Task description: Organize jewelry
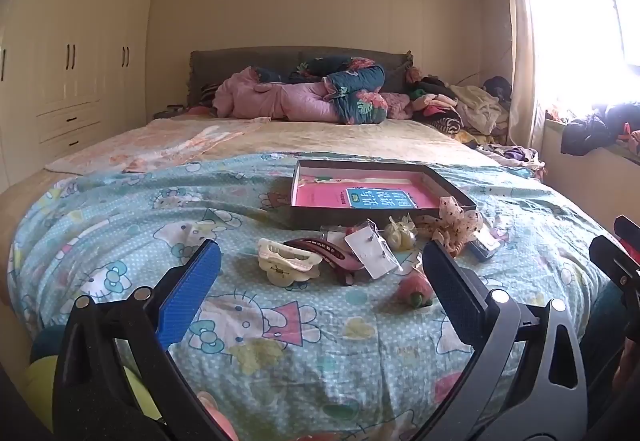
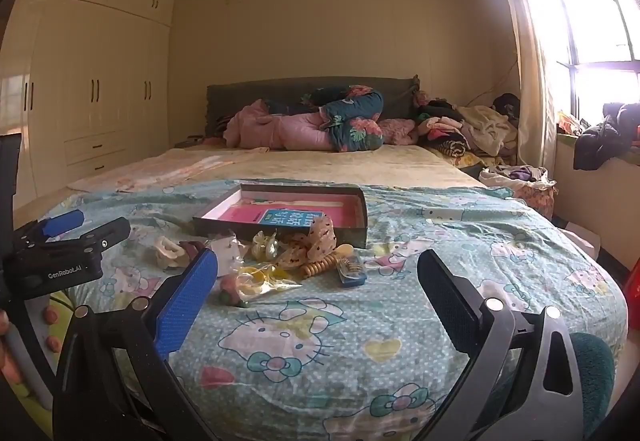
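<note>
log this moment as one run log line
left gripper: open, empty | right gripper: open, empty | hair clips and trinkets: loose on bedspread | box: nothing sorted in yet

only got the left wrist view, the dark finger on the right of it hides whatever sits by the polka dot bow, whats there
observer: a tan coiled hair tie lies in front of the polka dot bow, beside a small blue box.
operator: whats in that box
observer: gold-coloured pieces, too small to name.
operator: is the right gripper free
observer: yes, the right gripper is open and holds nothing, short of the pile.
</note>
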Action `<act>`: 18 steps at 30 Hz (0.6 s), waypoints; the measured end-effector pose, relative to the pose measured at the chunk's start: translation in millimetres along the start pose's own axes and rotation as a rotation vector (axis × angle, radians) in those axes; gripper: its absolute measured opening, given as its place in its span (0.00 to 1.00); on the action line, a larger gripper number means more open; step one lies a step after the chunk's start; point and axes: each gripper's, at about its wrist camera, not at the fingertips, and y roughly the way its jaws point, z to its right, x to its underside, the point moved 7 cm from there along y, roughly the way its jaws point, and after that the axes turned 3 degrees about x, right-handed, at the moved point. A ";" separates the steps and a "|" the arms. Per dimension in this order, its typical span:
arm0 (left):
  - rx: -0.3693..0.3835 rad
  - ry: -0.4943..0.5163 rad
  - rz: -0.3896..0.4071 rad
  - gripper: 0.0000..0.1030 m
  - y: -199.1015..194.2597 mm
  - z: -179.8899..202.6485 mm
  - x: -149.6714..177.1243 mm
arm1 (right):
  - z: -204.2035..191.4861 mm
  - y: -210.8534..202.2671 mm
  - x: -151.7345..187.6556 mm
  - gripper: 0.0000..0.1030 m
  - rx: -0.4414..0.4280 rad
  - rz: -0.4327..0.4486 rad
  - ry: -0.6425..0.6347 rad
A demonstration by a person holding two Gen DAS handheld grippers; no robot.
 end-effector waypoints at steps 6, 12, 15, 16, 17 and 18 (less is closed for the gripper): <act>0.003 -0.001 0.003 0.90 -3.9 -2.4 1.3 | -0.7 0.6 0.4 0.94 -0.002 -0.004 -0.002; 0.000 0.008 -0.002 0.90 -5.0 -3.0 1.1 | 0.2 0.1 0.5 0.94 -0.001 -0.003 0.001; -0.002 0.008 -0.001 0.90 -4.4 -3.1 1.2 | 0.1 -0.1 0.5 0.94 0.000 -0.002 0.000; -0.002 0.008 -0.002 0.90 -4.0 -3.0 1.3 | 0.1 0.0 0.5 0.94 -0.004 -0.004 0.001; -0.004 0.010 -0.002 0.90 -4.0 -2.8 1.3 | 0.2 0.2 0.6 0.94 -0.003 -0.004 0.001; -0.003 0.009 -0.001 0.90 -4.2 -3.2 1.2 | 0.3 0.0 0.6 0.94 0.000 -0.003 -0.002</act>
